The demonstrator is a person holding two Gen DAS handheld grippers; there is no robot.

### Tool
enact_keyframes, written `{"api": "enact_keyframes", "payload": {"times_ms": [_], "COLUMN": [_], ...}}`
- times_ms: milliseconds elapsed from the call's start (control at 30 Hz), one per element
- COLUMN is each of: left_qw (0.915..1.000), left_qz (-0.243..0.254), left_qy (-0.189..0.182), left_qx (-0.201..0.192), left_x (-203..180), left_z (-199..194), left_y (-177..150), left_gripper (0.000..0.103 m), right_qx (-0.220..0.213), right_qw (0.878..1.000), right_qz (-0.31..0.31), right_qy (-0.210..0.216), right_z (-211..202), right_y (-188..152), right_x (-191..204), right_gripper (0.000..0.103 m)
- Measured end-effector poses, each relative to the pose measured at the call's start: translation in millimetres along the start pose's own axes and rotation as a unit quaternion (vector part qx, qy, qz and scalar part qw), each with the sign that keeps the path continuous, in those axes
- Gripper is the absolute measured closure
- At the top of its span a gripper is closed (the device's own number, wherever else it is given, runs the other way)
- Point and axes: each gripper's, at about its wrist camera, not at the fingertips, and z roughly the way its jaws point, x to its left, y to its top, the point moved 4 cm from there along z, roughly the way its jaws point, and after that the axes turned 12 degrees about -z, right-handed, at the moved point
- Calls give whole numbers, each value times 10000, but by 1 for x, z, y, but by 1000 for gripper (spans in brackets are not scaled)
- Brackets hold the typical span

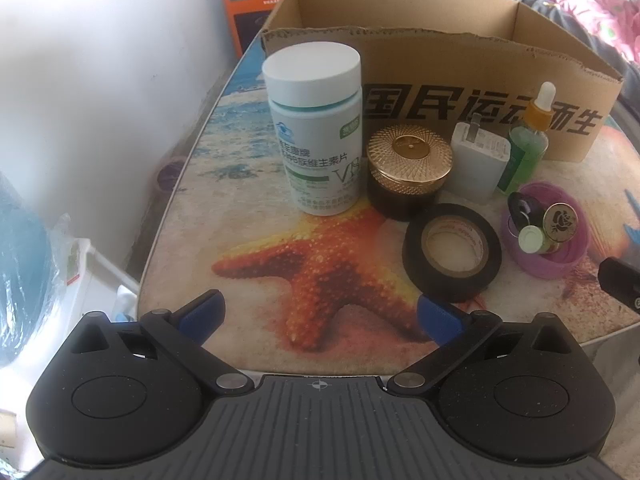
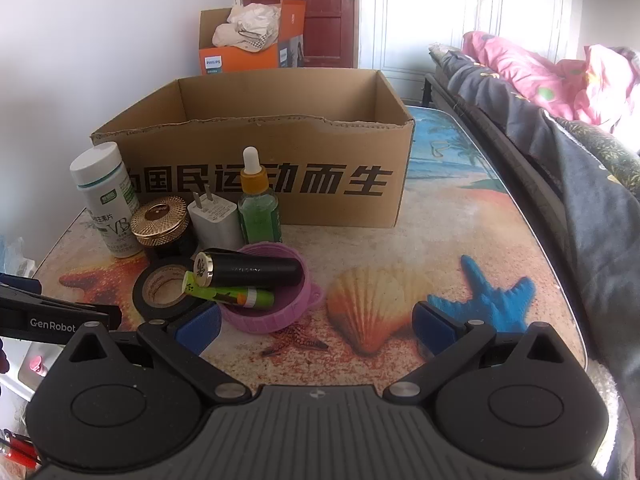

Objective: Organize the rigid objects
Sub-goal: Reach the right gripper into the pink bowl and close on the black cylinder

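An open cardboard box (image 1: 460, 92) (image 2: 256, 148) stands at the back of the table. In front of it sit a white vitamin bottle (image 1: 316, 132) (image 2: 106, 204), a gold-lidded dark jar (image 1: 408, 172) (image 2: 160, 220), a white charger plug (image 1: 478, 160) (image 2: 214, 220), a green dropper bottle (image 1: 528, 144) (image 2: 258, 208), a black tape roll (image 1: 452, 252) (image 2: 164, 288), and a purple lid (image 1: 546, 232) (image 2: 272, 316) holding a black tube (image 2: 248, 270) and a green tube (image 2: 228, 294). My left gripper (image 1: 320, 316) is open over the starfish print. My right gripper (image 2: 316, 324) is open beside the purple lid.
The table (image 2: 460, 240) has a beach-print cover and rounded edges. A white wall is on the left, with an orange box (image 2: 252, 40) behind. A bed with dark and pink bedding (image 2: 560, 100) runs along the right. The left gripper's body (image 2: 48, 312) shows at the right wrist view's left edge.
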Motion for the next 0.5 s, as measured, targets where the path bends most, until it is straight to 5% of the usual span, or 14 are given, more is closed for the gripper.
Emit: {"api": "enact_keyframes", "payload": {"times_ms": [233,500], "left_qw": [9969,9773], "left_qz": [258,596], "left_qy": [-639,-1855], "left_qx": [-384,-836], "left_x": [-11,-26], "left_z": [-9,-26], "left_y": [4,6], "left_gripper": [0,1], "right_qx": [-359,-842], "right_qw": [9990,9846], "right_qz": [69,974], "right_qy": [260,1185], "right_z": [4,4], "right_y": [8,22], "right_x": [-13,-45], "right_gripper": [0,2]}}
